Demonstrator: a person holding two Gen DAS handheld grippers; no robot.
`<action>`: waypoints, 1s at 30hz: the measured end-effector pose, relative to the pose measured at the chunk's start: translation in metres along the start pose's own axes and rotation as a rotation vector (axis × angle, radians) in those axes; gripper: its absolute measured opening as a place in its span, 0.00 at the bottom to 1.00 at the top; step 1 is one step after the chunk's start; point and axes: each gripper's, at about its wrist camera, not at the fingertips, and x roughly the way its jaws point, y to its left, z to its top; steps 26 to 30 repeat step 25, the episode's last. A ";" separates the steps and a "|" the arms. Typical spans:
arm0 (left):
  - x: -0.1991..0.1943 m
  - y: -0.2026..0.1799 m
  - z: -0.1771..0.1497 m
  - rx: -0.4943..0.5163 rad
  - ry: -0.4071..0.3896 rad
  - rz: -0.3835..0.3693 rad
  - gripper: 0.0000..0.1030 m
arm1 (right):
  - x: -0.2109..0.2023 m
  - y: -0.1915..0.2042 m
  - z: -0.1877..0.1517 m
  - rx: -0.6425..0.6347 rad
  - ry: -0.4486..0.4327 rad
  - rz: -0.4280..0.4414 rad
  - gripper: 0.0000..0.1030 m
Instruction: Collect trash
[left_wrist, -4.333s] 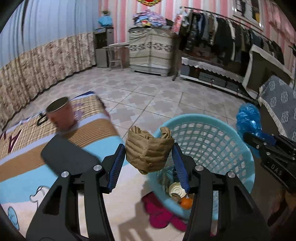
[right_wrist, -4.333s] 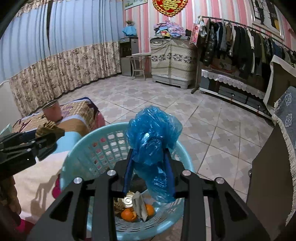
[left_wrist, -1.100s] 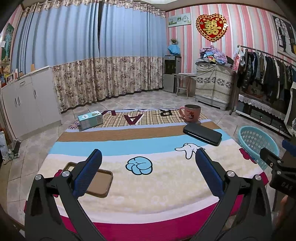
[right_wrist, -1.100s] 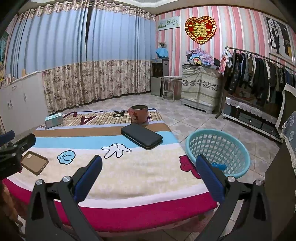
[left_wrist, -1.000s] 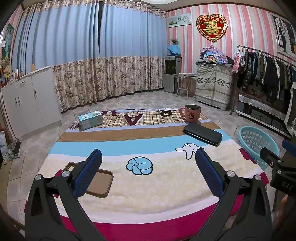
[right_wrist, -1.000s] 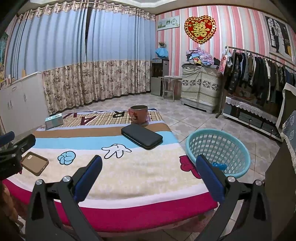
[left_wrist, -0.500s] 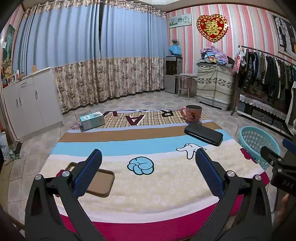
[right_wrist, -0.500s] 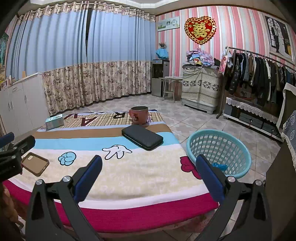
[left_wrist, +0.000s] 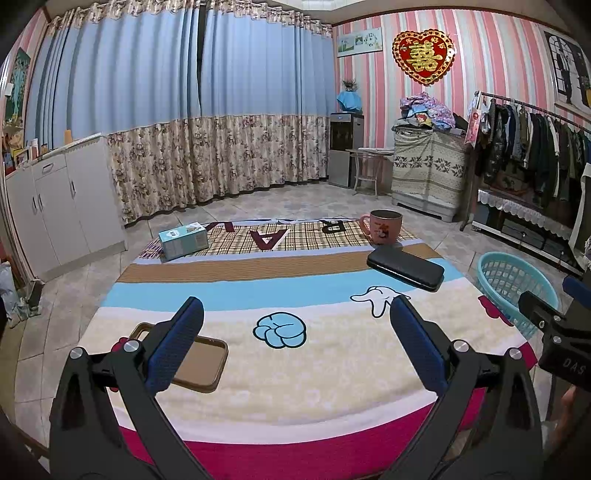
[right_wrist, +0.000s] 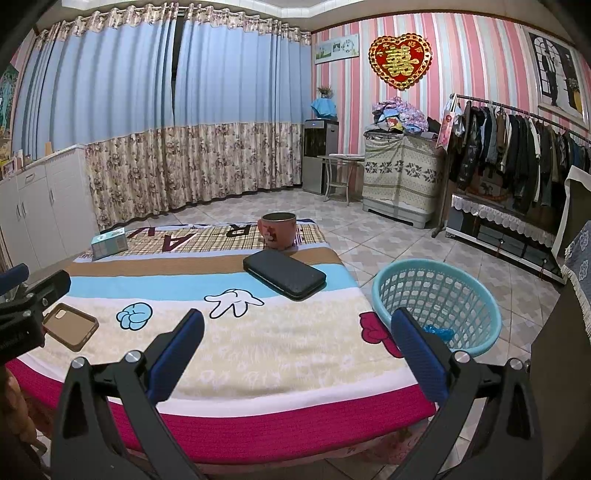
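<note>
Table (left_wrist: 314, 354) under a striped cartoon-print blanket (right_wrist: 258, 354) fills the lower middle of both views; tiled floor around it, blue and floral curtains behind.

Light blue mesh basket (right_wrist: 436, 295) on the floor just off the table's right edge. In the right wrist view a crumpled blue plastic bag (right_wrist: 437, 331) lies at the bottom of it, seen through the mesh. From the left wrist view the basket (left_wrist: 513, 280) shows only its rim and wall; contents hidden.

Left gripper (left_wrist: 295, 345) held above the near part of the table, jaws spread wide, nothing between the blue pads. Right gripper (right_wrist: 297, 356) likewise: jaws wide apart, empty, over the near right part of the blanket.

On the blanket, by size:
- black case (right_wrist: 284, 275), flat, right of centre on the brown and blue stripes
- small teal box (left_wrist: 183, 240), far left, on the plaid band
- pink mug (left_wrist: 382, 227), upright, far right of the plaid band, just behind the case
- brown phone case (left_wrist: 195, 360), flat, near left; left finger overlaps it in the left wrist view

No loose trash visible on the blanket.
</note>
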 end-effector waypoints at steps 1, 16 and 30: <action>0.000 -0.001 0.001 0.000 -0.001 0.001 0.95 | 0.000 0.000 0.000 -0.001 -0.001 -0.001 0.96; 0.000 0.000 0.001 0.002 -0.004 0.002 0.95 | 0.000 0.000 0.000 -0.001 0.000 0.001 0.96; -0.001 0.000 0.003 -0.003 0.002 0.001 0.95 | 0.000 0.001 -0.001 -0.002 0.001 0.001 0.96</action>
